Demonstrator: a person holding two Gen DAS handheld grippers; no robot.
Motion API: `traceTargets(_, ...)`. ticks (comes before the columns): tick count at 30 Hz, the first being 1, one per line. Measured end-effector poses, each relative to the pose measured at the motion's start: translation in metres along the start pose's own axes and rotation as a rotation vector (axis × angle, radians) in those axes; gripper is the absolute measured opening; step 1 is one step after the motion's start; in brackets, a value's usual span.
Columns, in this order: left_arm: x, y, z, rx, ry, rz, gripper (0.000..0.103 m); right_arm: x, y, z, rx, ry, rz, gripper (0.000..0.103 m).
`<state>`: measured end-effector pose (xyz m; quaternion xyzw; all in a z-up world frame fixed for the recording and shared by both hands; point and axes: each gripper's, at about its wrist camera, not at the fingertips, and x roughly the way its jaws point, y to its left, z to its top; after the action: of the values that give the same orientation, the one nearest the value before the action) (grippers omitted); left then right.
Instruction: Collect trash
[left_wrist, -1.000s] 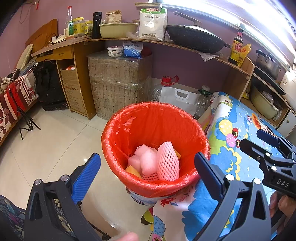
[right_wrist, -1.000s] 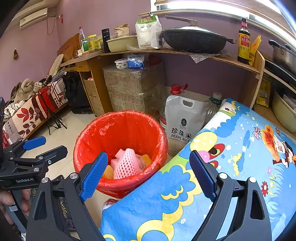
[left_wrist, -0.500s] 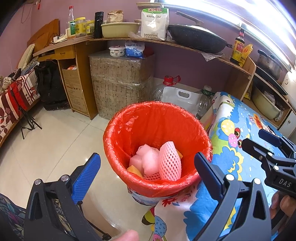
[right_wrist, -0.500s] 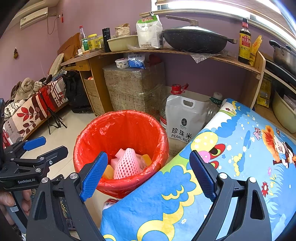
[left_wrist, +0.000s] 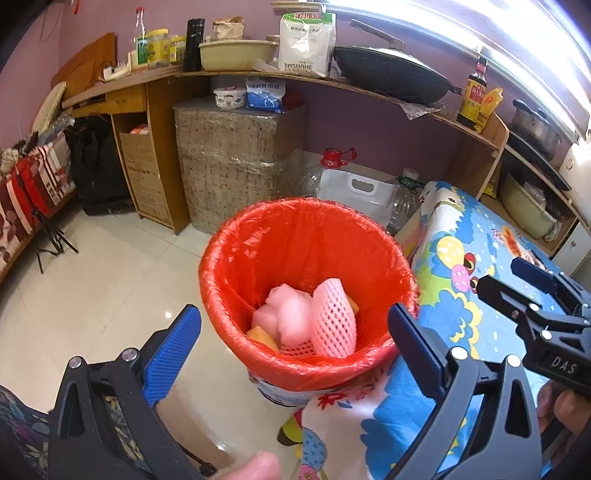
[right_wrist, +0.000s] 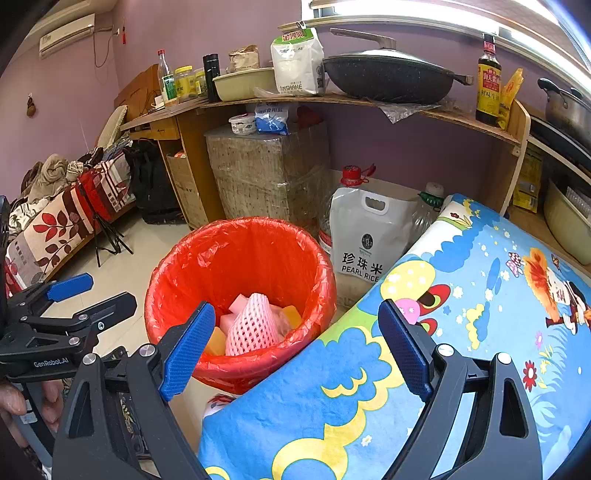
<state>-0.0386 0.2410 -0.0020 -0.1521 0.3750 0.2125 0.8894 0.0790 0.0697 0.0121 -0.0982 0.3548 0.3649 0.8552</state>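
A trash bin lined with a red bag (left_wrist: 295, 236) stands on the floor by the table's left edge; it also shows in the right wrist view (right_wrist: 236, 251). Inside lie a pink foam net sleeve (left_wrist: 334, 321), pink wads (left_wrist: 286, 317) and a yellow piece (left_wrist: 262, 338). The sleeve shows in the right wrist view too (right_wrist: 255, 326). My left gripper (left_wrist: 295, 349) is open and empty, just above the bin's near rim. My right gripper (right_wrist: 297, 345) is open and empty, over the table's edge beside the bin.
The table has a blue cartoon cloth (right_wrist: 461, 332). A white Pearl Rice bag (right_wrist: 365, 240) and plastic bottles stand behind the bin. A wrapped box (left_wrist: 236, 162), wooden shelves with a wok (left_wrist: 388, 74), and a sofa (right_wrist: 55, 221) at left surround the tiled floor (left_wrist: 92, 288).
The left gripper has drifted slightly, so the bin sits a little further right in its view. Both grippers stay open and empty; the trash in the bin has not moved.
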Motion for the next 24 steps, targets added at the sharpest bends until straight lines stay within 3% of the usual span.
traceTargets(24,0.0006,-0.0027,0.0003,0.006,-0.004,0.003,0.098,0.0024,0.0002,-0.0014,-0.006,0.002,-0.002,0.085)
